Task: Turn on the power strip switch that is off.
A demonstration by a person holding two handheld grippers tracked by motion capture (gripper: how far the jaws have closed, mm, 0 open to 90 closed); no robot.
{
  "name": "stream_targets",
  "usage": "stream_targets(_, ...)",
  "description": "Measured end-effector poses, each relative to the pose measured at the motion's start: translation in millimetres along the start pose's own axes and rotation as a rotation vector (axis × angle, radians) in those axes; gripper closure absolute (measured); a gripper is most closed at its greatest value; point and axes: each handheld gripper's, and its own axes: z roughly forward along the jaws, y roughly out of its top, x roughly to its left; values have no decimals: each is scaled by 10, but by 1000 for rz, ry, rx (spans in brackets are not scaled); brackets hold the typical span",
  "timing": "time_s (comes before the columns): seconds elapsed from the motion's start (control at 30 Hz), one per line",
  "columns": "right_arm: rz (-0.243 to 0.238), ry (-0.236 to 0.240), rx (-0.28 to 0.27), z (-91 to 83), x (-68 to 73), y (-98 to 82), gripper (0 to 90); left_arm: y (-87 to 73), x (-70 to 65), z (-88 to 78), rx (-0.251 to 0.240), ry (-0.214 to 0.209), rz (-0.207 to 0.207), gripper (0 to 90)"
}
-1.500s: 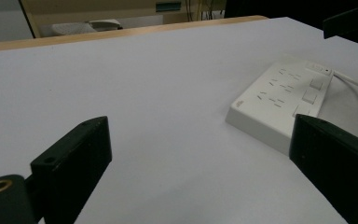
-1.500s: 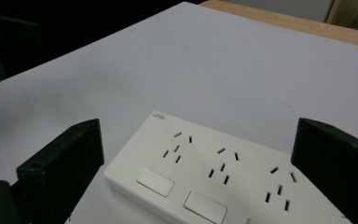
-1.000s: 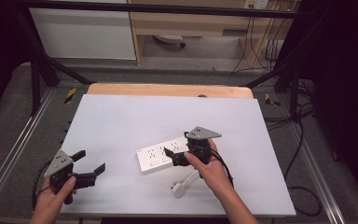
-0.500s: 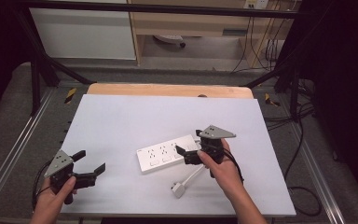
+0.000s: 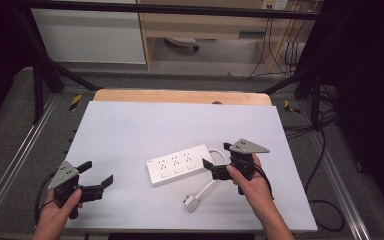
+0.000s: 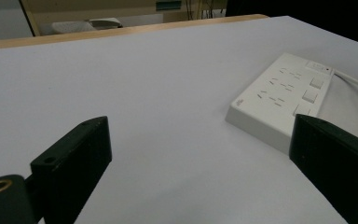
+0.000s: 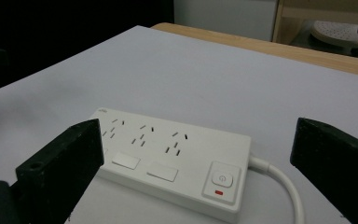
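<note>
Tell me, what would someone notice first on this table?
A white power strip lies near the middle of the pale table, its cord curling to a plug nearer the person. The right gripper sits open at the strip's cord end, and the left gripper hangs open over the near left corner.

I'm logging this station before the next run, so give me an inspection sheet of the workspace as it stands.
Surface: white rectangular tabletop, wooden strip along its far edge.
Job's things: white plastic three-socket power strip, lying flat, power button with a red mark at its cord end.
Clutter: nothing seen.
Grippers: left gripper open, over the near left corner; right gripper open, fingers at the strip's cord end, holding nothing.
Cables: the strip's white cord loops to a white plug lying loose on the table.
Surroundings: black frame rails, white cabinet, wooden shelving, dark cables on the floor at right.
</note>
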Motion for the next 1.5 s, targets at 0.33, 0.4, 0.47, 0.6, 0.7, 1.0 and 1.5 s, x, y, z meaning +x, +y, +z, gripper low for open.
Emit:
stream_targets(0.33, 34, -38, -6, -220, -214, -184, 36, -3, -4, 4, 3, -1, -2, 57)
stream_targets(0.4, 41, -49, -11, -271, -258, -207, 35, -3, -4, 4, 3, -2, -2, 57)
stream_targets(0.47, 47, -61, -17, -324, -304, -224, 35, -4, -5, 7, 3, -2, -3, 57)
stream_targets(0.6, 53, -82, -27, -437, -390, -254, 33, -5, -8, 10, 4, -1, -1, 57)
stream_targets(0.7, 68, -101, -34, -512, -454, -284, 33, -4, -10, 9, 4, -1, -1, 57)
stream_targets(1.0, 95, -152, -30, -692, -634, -411, 33, -5, -12, 12, 5, -1, 0, 57)
stream_targets(1.5, 112, -215, 7, -846, -851, -675, 37, -6, -12, 11, 6, 0, 1, 57)
